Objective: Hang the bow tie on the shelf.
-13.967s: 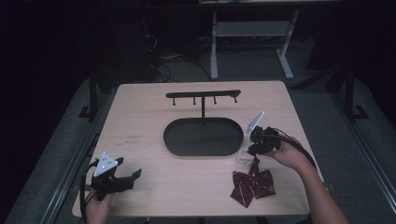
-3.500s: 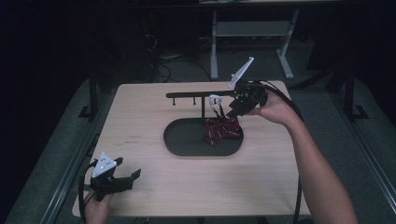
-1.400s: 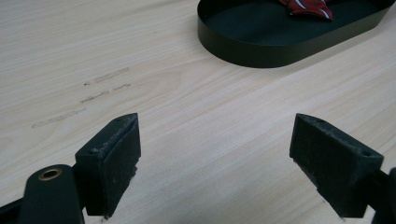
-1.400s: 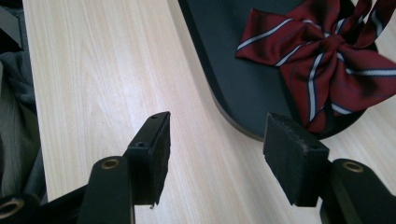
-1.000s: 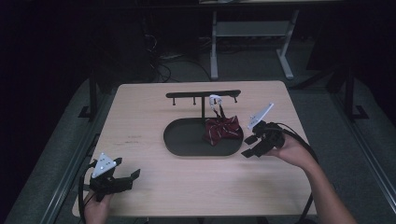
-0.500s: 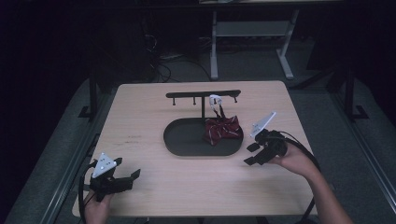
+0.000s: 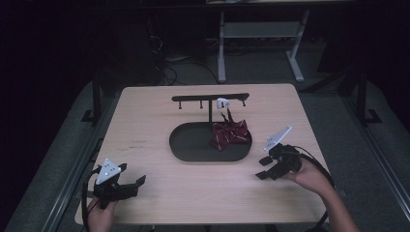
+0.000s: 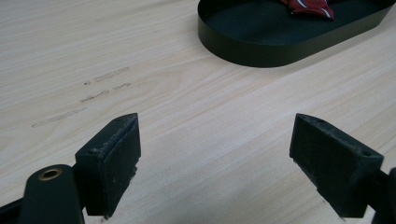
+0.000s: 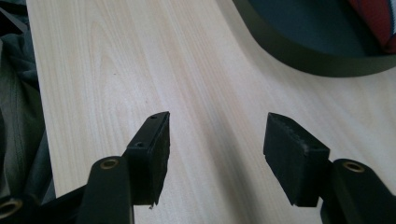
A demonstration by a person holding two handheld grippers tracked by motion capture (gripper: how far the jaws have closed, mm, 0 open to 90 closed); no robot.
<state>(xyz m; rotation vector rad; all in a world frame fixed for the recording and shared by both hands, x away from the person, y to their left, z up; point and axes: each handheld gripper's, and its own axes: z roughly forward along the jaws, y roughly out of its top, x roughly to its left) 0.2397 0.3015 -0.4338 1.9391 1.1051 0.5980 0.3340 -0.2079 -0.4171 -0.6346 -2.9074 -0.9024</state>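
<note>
On the table, seen from the high view, a black oval tray sits at the middle with a thin post rising from it to a black bar with hooks. A dark red striped bow tie lies in the tray's right end, and its pale strap goes up to the bar. That same view places the left gripper near the table's front left corner, well apart from the tray, and the right gripper just off the tray's right front. From the left gripper view, its jaws stand spread wide over bare wood, with the tray wall ahead and a corner of the tie at the top edge; faint grey marks streak the wood to the left. From the right gripper view, its jaws are spread too, with nothing between them, the tray rim curving past at upper right, a scrap of red cloth inside it, and dark fabric beyond the table edge.
</note>
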